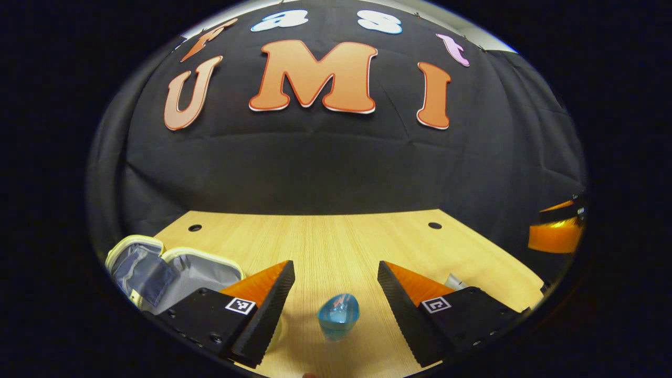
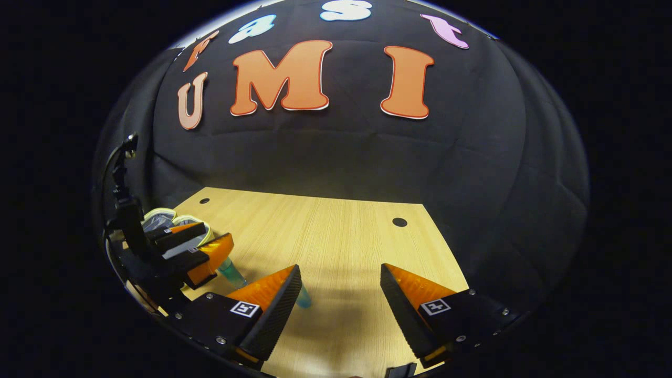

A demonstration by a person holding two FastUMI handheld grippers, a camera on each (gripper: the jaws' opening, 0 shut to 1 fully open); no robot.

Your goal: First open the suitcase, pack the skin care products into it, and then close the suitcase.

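Fingers of left gripper (image 1: 336,302) standing apart, straddling teal bottle (image 1: 338,315); looking light, slick, best pinched mid-body; suitcase (image 1: 173,273) lying open.

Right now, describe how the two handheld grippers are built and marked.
The left gripper has two wedge-shaped fingers with ribbed inner faces, mounted on black blocks that each carry a small square black-and-white marker and visible screws. The right gripper is built the same way. In the right gripper view, the left gripper's black body and a dark cable rising from it are visible.
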